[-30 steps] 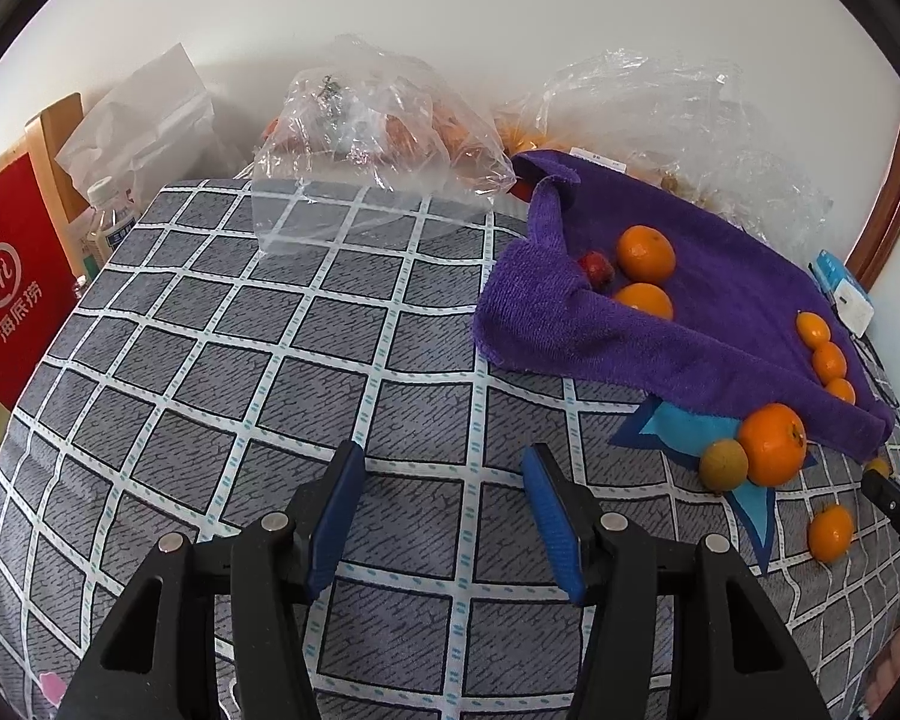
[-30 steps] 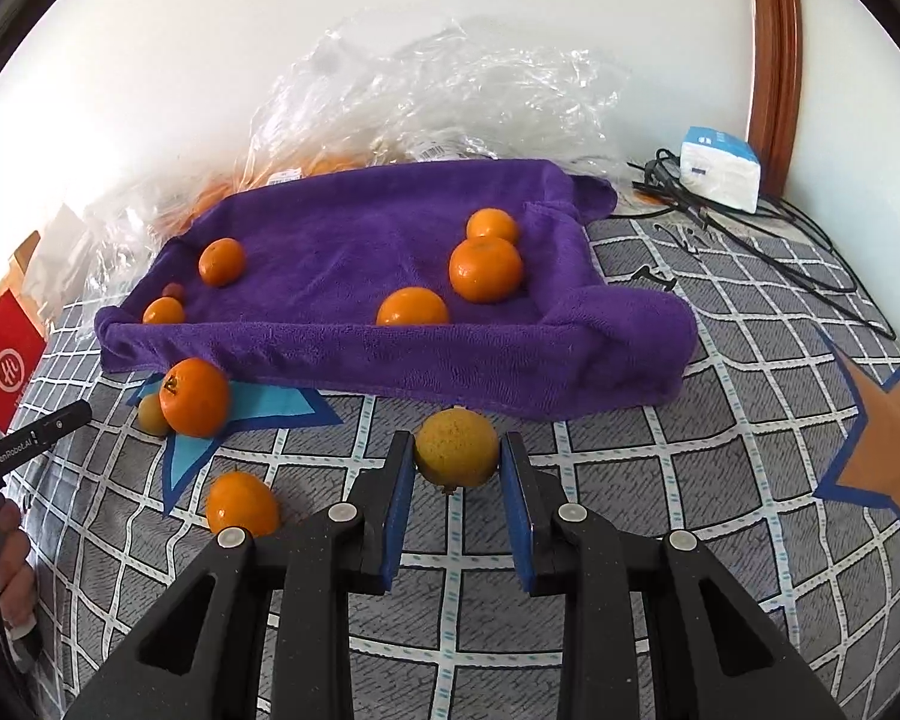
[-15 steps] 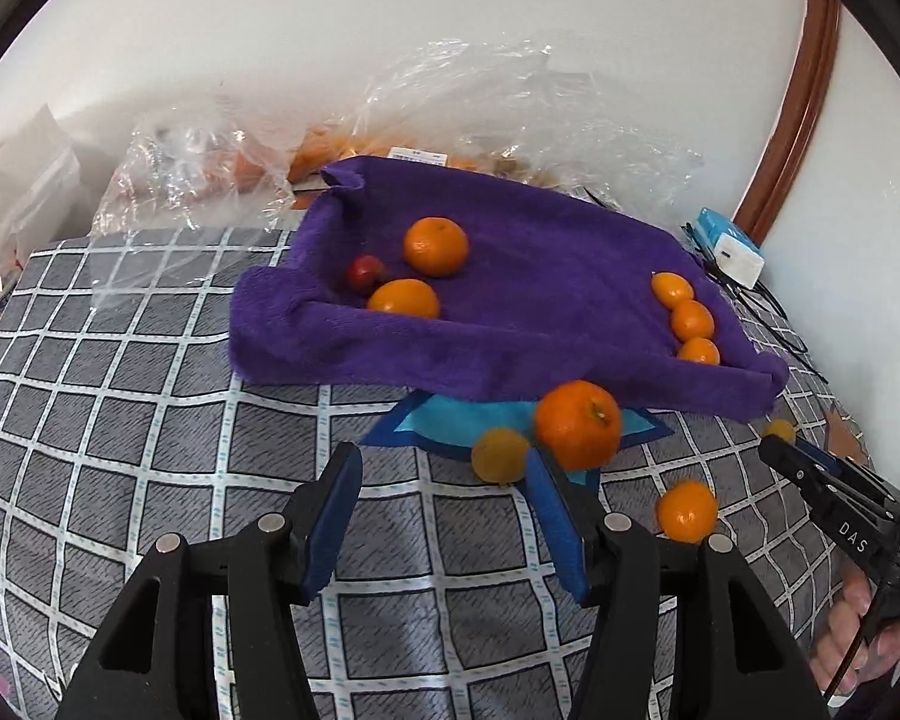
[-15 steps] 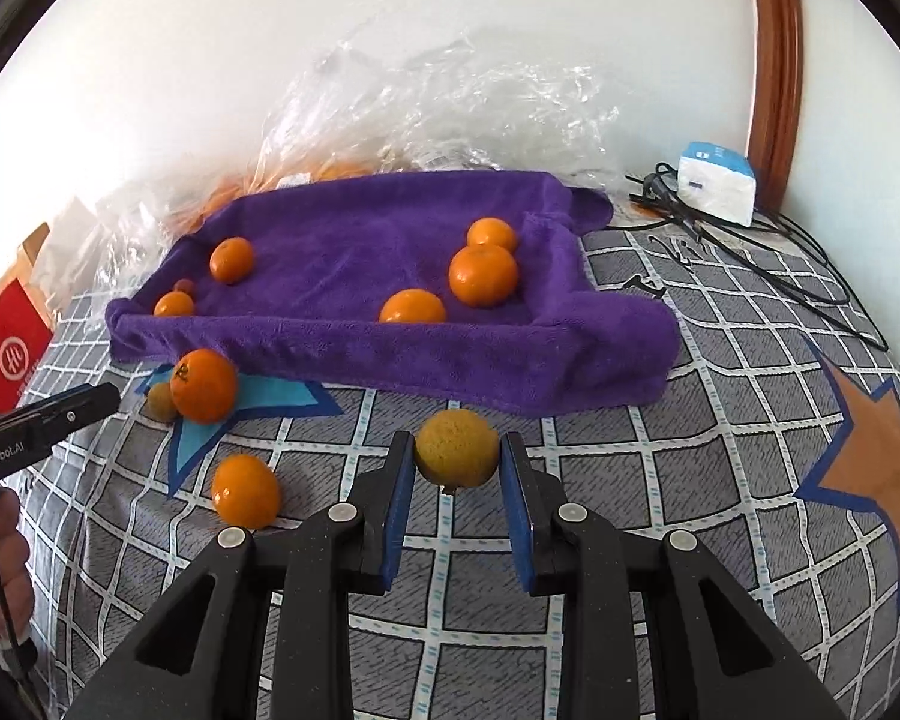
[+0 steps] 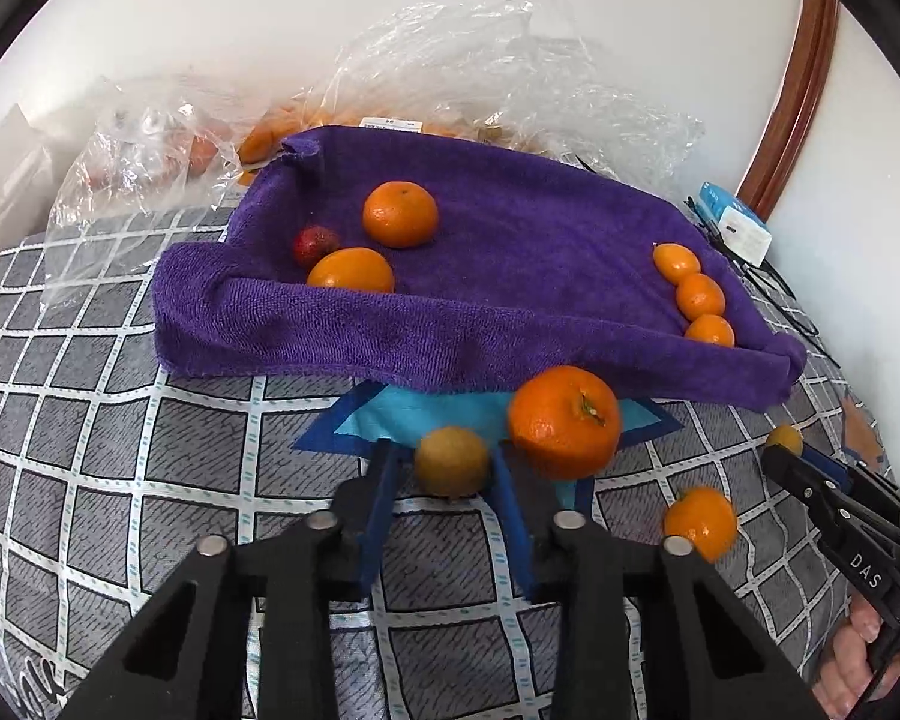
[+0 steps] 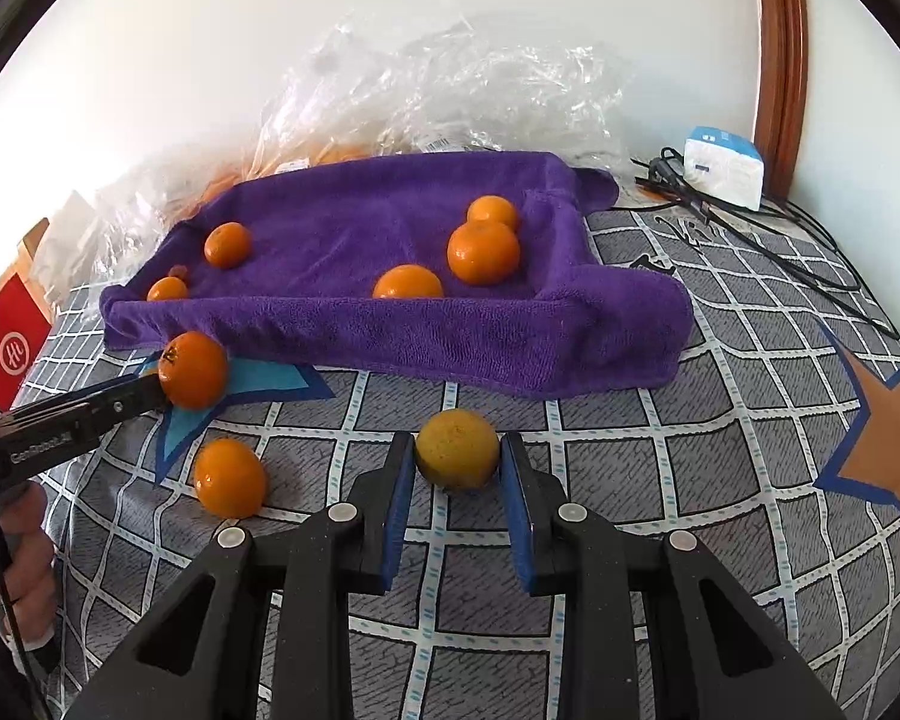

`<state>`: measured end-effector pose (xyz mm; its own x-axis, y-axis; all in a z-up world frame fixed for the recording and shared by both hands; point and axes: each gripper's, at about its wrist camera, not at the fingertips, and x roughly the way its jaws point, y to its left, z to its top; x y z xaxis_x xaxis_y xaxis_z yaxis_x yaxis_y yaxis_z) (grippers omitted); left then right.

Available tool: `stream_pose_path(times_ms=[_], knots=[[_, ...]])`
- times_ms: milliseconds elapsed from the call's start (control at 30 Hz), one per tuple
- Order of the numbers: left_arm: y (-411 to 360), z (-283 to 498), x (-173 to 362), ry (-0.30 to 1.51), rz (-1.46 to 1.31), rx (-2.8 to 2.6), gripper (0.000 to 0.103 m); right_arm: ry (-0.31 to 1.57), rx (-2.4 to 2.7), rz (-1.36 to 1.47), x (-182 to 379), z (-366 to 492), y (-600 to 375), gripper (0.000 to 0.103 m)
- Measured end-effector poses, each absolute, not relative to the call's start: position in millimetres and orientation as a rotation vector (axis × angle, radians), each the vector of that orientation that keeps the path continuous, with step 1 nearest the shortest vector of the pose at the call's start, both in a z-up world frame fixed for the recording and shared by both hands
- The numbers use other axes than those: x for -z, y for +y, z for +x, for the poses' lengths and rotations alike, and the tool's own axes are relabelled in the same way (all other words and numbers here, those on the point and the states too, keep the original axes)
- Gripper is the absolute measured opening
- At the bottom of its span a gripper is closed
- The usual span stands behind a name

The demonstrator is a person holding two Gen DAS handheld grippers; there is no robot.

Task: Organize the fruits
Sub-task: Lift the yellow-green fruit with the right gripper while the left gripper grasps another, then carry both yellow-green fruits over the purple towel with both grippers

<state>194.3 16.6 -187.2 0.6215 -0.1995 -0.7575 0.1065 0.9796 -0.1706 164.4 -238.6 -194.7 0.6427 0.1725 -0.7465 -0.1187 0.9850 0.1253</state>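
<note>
Yellowish fruit (image 6: 457, 457): on the checked bedcover (image 6: 720, 480), near side of the purple towel (image 6: 390, 324); gripped between the right gripper (image 6: 457, 465) fingers, closed against both its sides.

Second yellowish fruit (image 5: 452, 460): on the blue star print, just beside a large orange (image 5: 564, 420); sits between the left gripper (image 5: 447, 471) fingers, parted; contact cannot be told.

Small orange (image 6: 230, 486): loose on the bedcover, left of the right gripper.

Towel contents: several oranges, one small red fruit (image 5: 314, 243).

Far side: clear plastic bags (image 6: 450, 96); white-blue box (image 6: 723, 167).
</note>
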Motion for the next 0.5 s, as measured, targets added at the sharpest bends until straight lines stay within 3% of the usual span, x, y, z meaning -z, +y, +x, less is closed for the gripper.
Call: stream_pose_path(times_ms=[500], knots=[[27.8,184.4,177.8,0.800,-0.181,0.189,0.025,0.867,-0.153,0.022,196.5,163.5,-232.7,0.028]])
